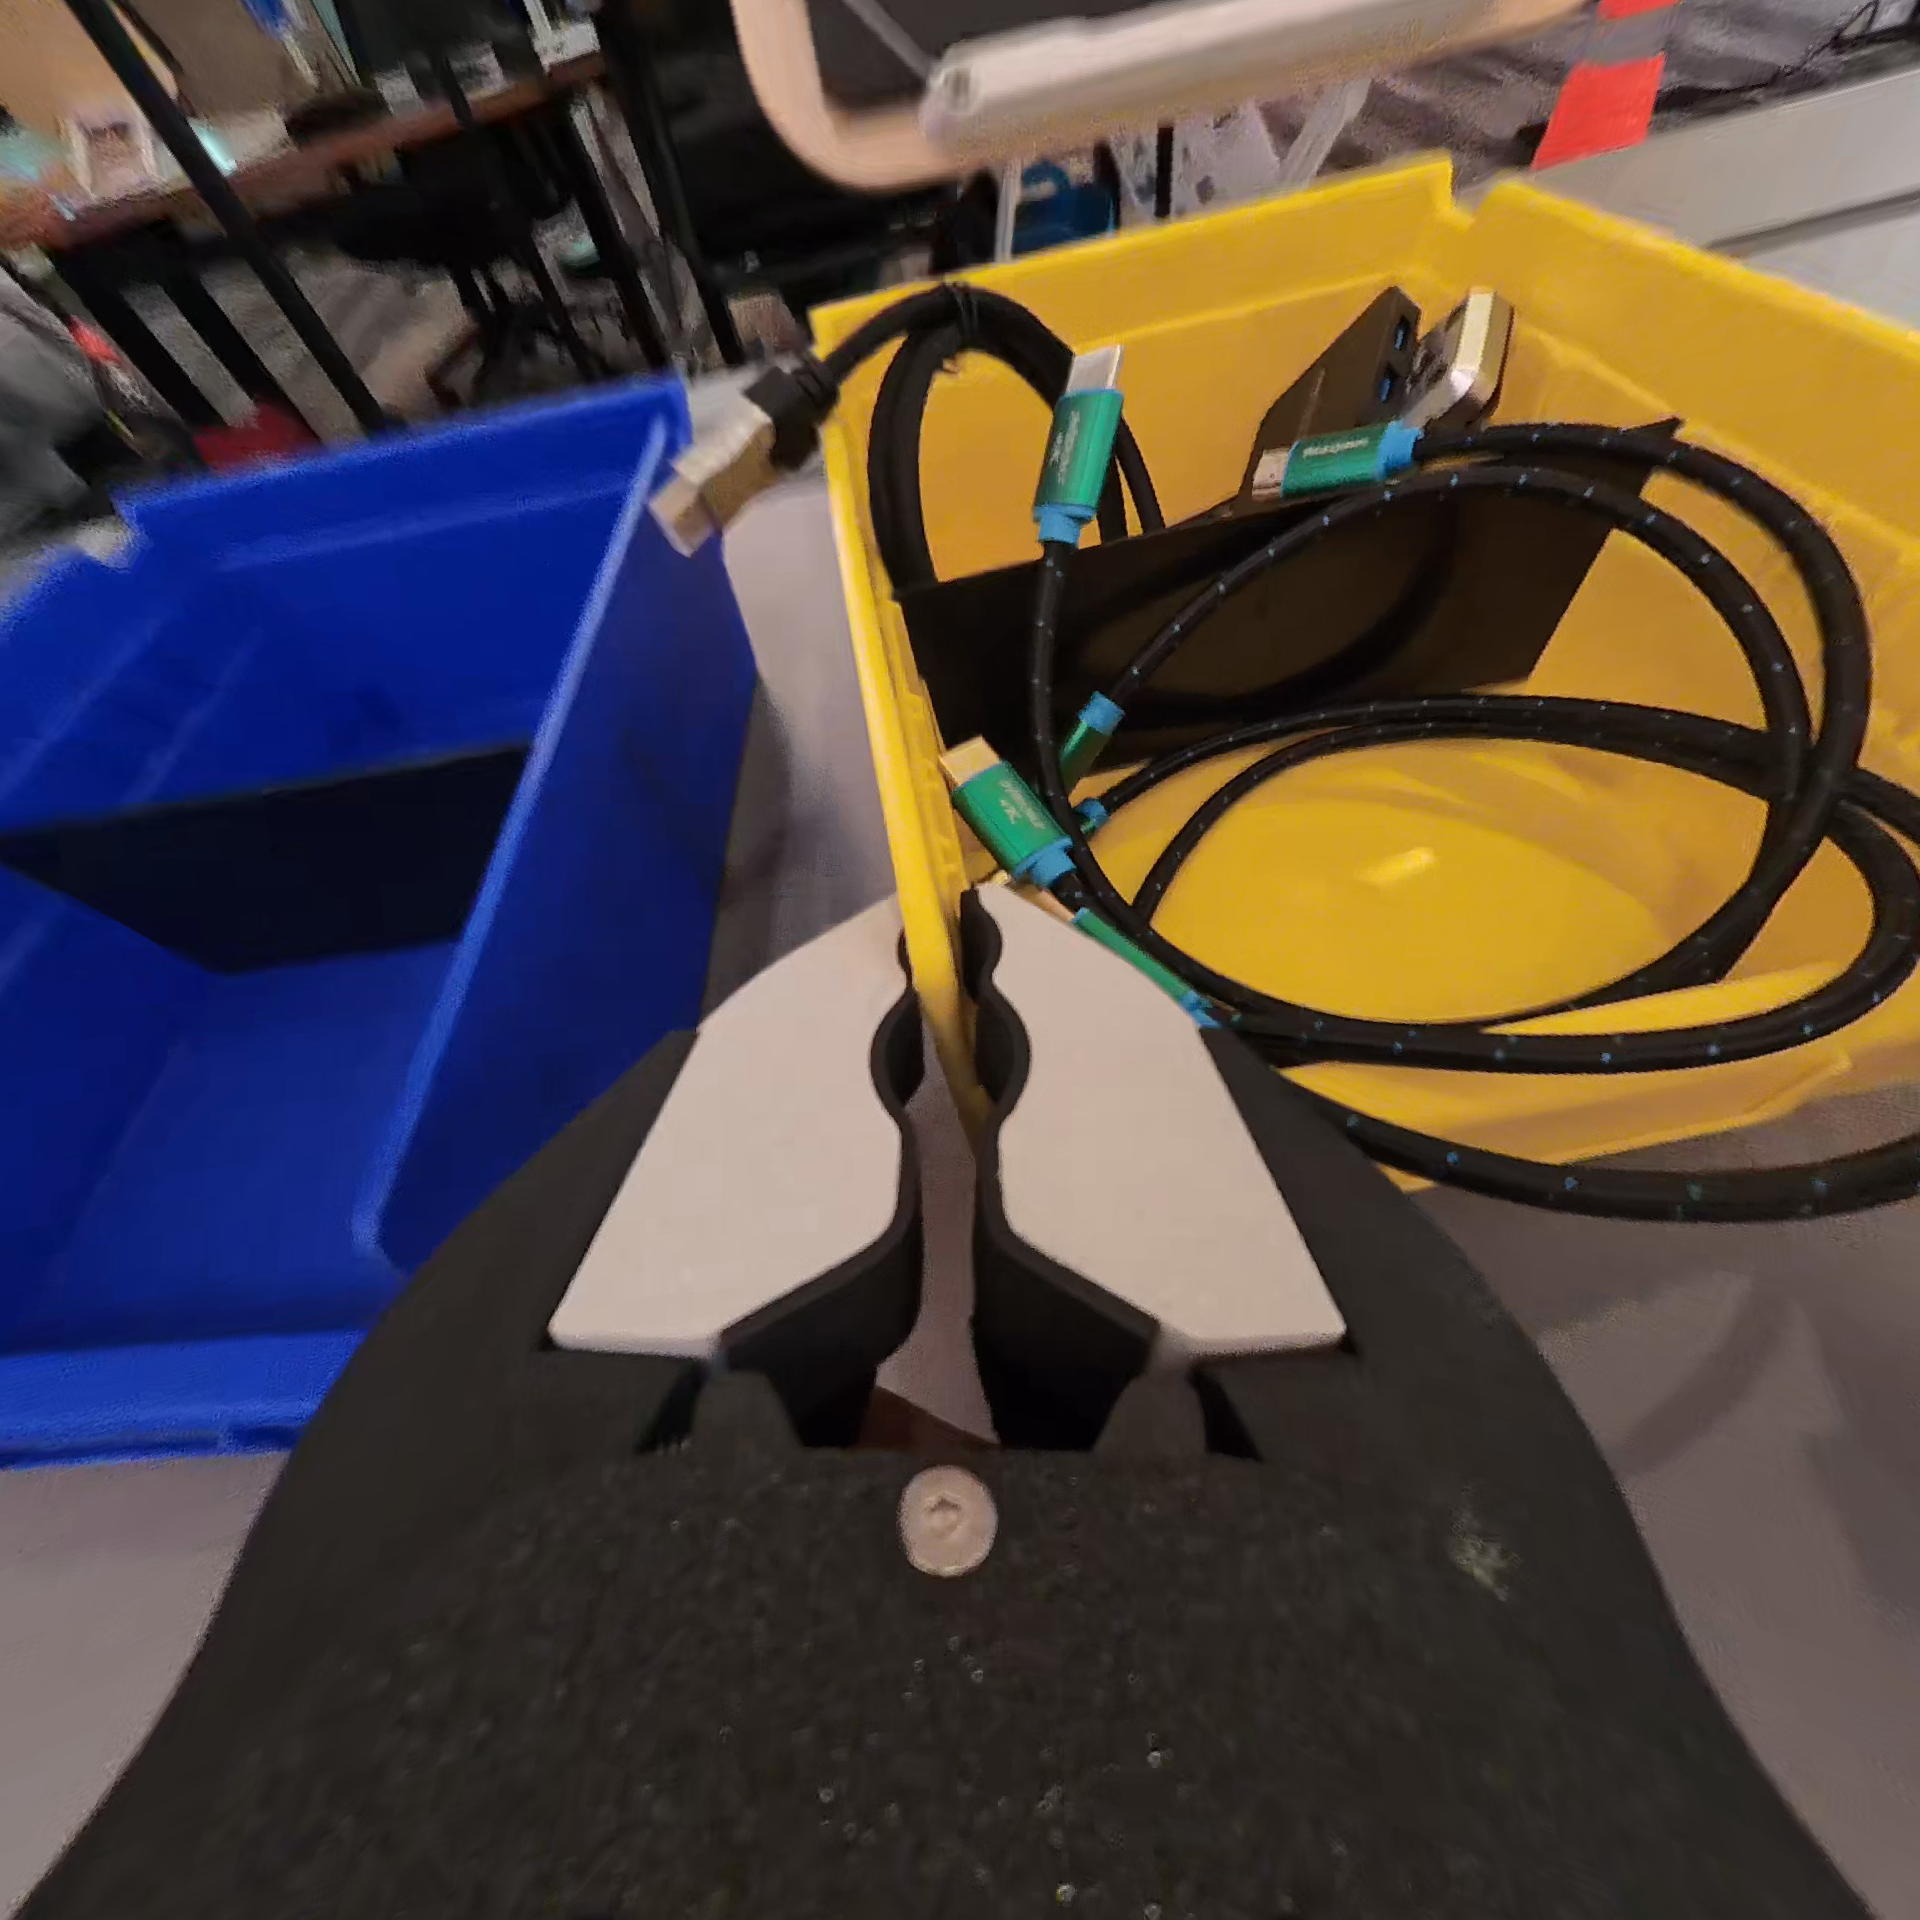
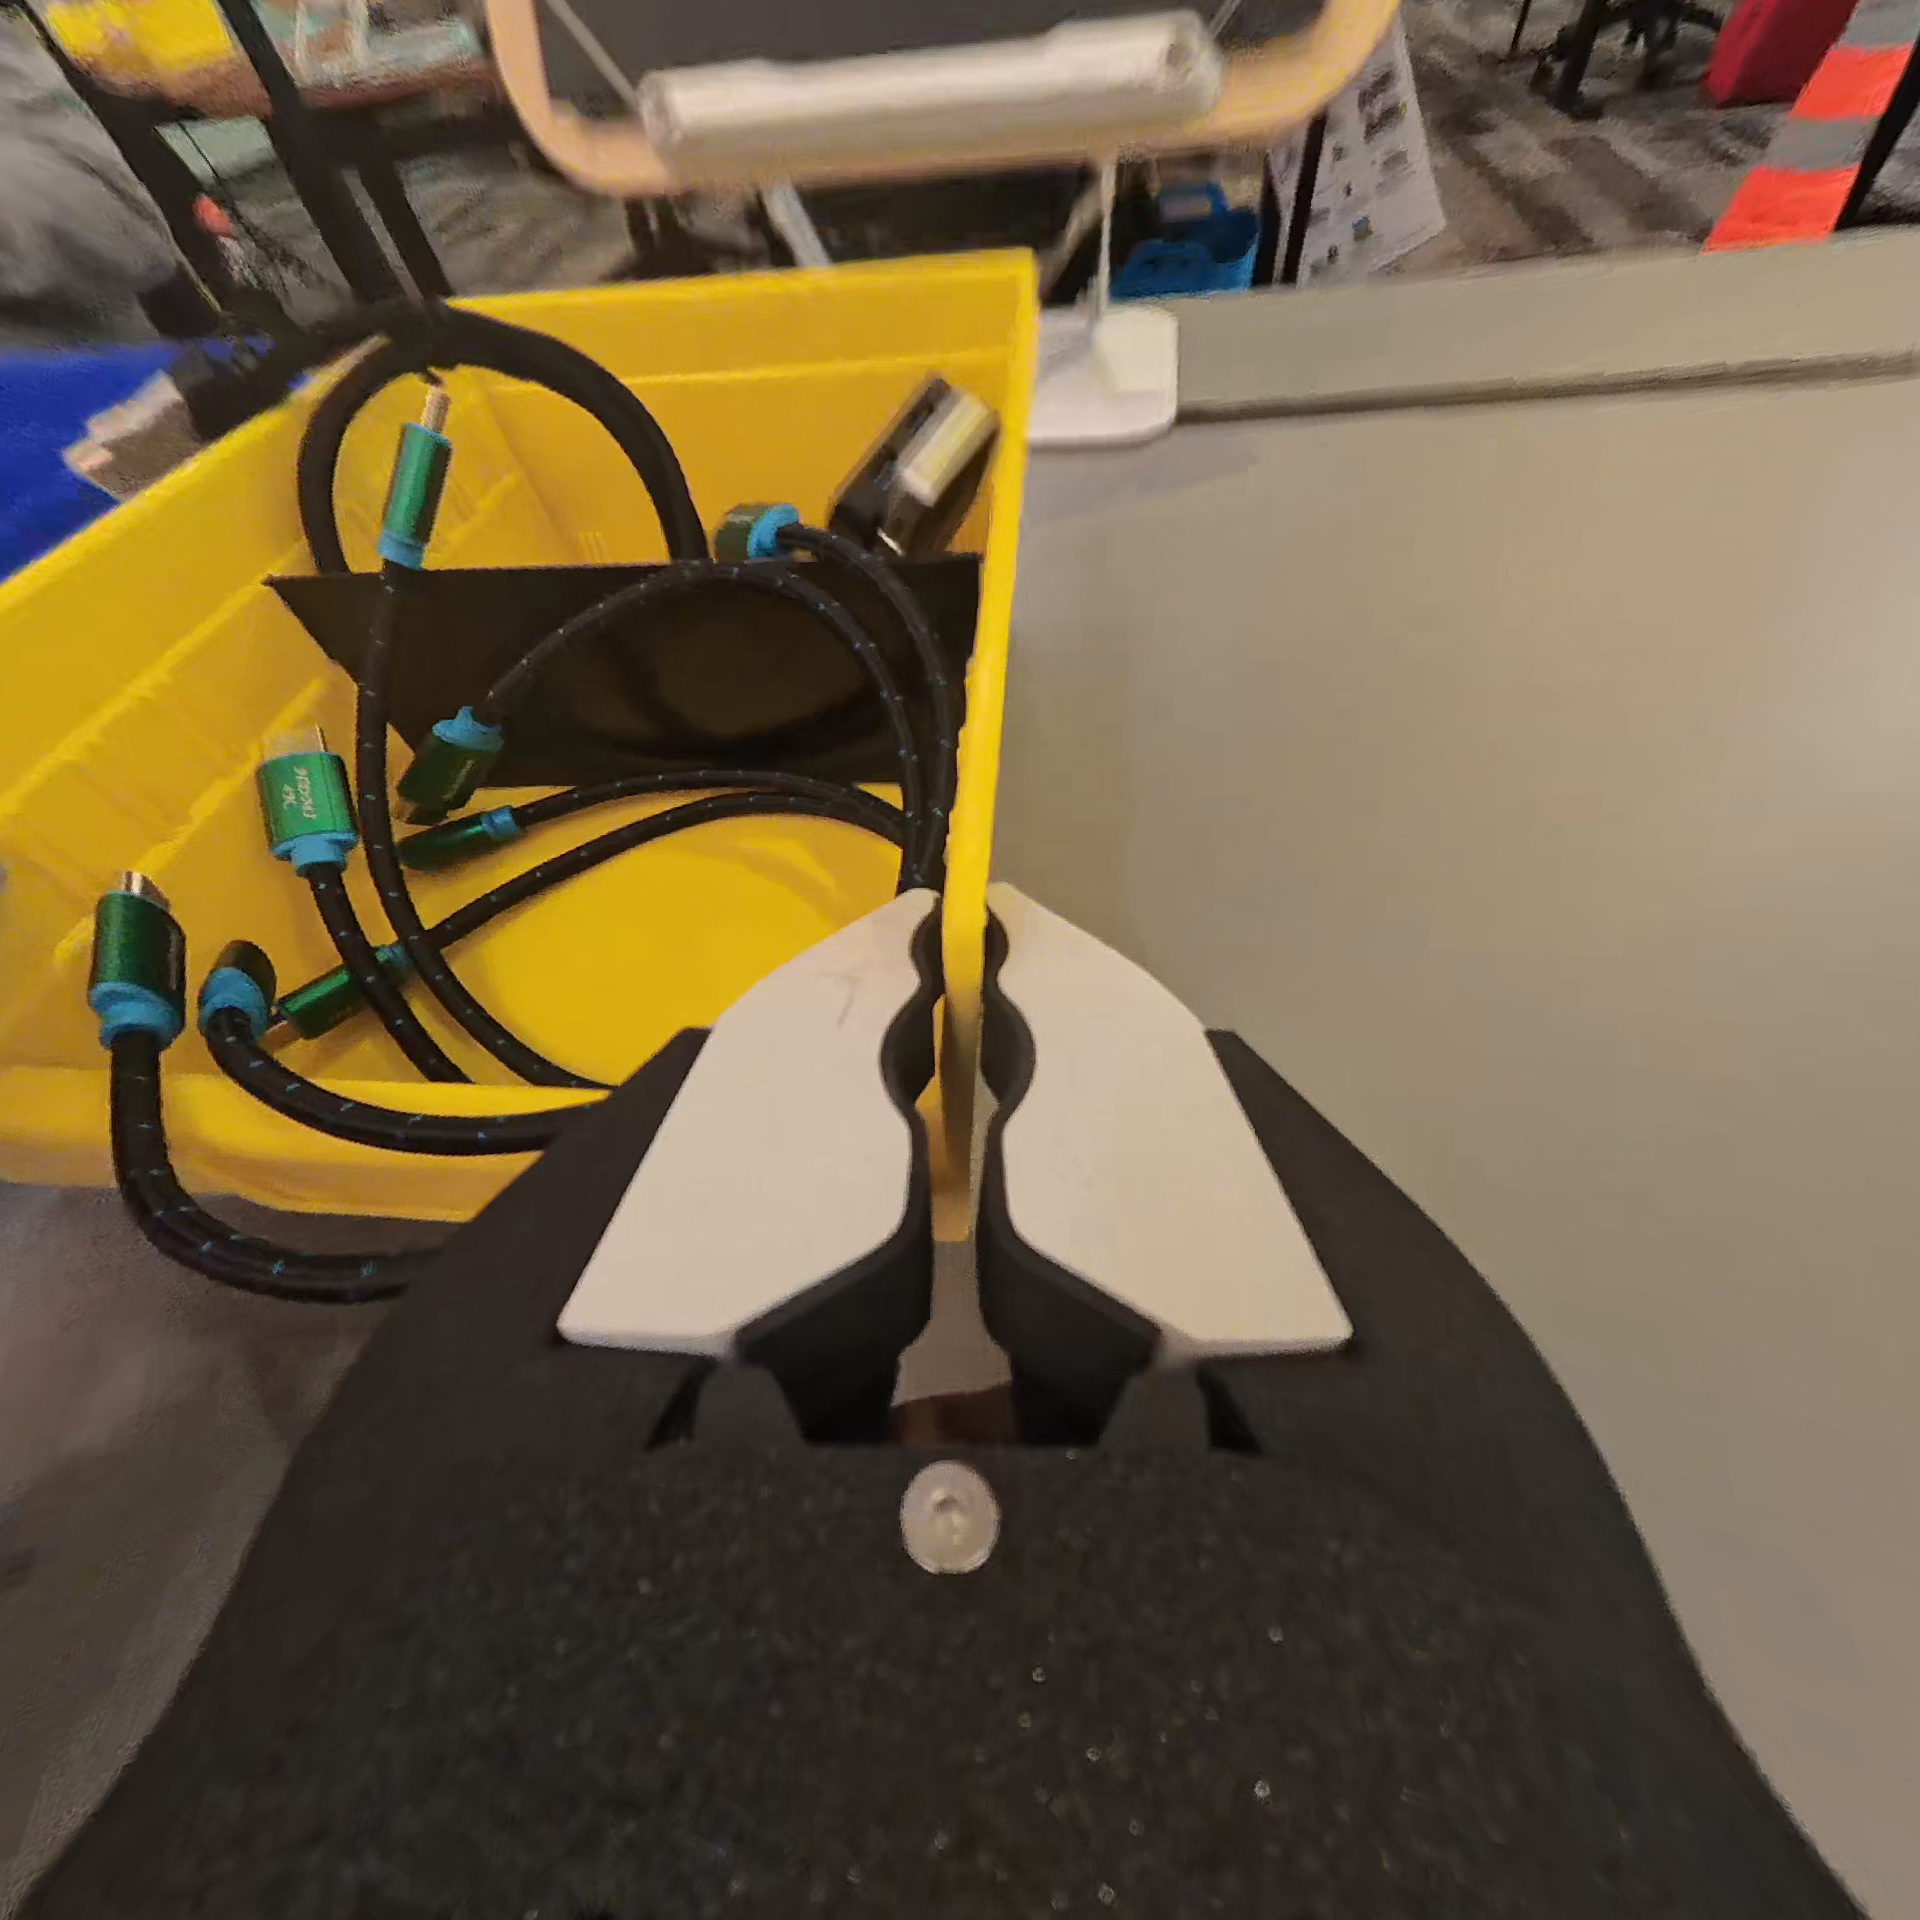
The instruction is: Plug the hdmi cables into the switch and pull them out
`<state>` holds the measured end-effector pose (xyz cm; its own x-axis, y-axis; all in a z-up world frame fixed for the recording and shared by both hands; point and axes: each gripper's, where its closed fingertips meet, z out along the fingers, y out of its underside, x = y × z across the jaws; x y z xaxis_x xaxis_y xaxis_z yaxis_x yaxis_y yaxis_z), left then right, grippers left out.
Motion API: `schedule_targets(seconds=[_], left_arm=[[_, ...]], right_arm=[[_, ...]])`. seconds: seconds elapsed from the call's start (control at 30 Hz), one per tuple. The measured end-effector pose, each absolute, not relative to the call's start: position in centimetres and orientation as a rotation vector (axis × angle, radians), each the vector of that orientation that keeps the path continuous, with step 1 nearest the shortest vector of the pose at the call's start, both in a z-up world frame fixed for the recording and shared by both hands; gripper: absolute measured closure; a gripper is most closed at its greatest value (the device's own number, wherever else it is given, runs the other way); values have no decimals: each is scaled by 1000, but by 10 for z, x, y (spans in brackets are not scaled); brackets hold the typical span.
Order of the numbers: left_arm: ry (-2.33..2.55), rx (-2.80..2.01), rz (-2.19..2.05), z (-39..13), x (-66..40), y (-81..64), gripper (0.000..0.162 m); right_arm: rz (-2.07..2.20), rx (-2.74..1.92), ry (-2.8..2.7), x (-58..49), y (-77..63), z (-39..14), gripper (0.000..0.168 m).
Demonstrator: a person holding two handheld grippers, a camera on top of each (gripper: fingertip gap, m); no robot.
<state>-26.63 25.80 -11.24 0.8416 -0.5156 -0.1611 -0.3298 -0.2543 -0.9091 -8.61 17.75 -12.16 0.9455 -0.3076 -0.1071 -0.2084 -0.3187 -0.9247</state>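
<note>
step: judged bin handling, no plugging yet | left claw (image 1: 948, 914) closed on yellow bin (image 1: 1714, 343) left wall, right claw (image 2: 961, 914) on its right wall | HDMI cables (image 1: 1558, 727), black switch (image 1: 1351, 405) inside | next: free switch and one plug | grey counter (image 2: 1507, 779), blue bin (image 1: 312, 935) beside, cluttered workshop behind

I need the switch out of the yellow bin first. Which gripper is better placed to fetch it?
Probably the right gripper: it clamps the yellow bin wall on the side where the switch leans. The left gripper grips the opposite wall.
</note>
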Motion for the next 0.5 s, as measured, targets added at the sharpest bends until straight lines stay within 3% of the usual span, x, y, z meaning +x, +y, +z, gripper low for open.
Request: schedule_targets(seconds=[0.17, 0.23, 0.3, 0.5], left_arm=[[685, -1864, -211, -120, -271, 256, 155], [660, -1844, -277, -110, -275, 242, 136], [637, -1843, -368, -98, -286, 225, 133], [287, -1810, -274, -67, -444, 258, 131]], right_arm=[[-132, -1911, 295, -88, 188, -127, 164], [-103, -1965, 178, -89, 187, -127, 162], [-88, -1989, 55, -88, 174, -122, 146], [-39, -1942, -34, -61, 97, -120, 150]])
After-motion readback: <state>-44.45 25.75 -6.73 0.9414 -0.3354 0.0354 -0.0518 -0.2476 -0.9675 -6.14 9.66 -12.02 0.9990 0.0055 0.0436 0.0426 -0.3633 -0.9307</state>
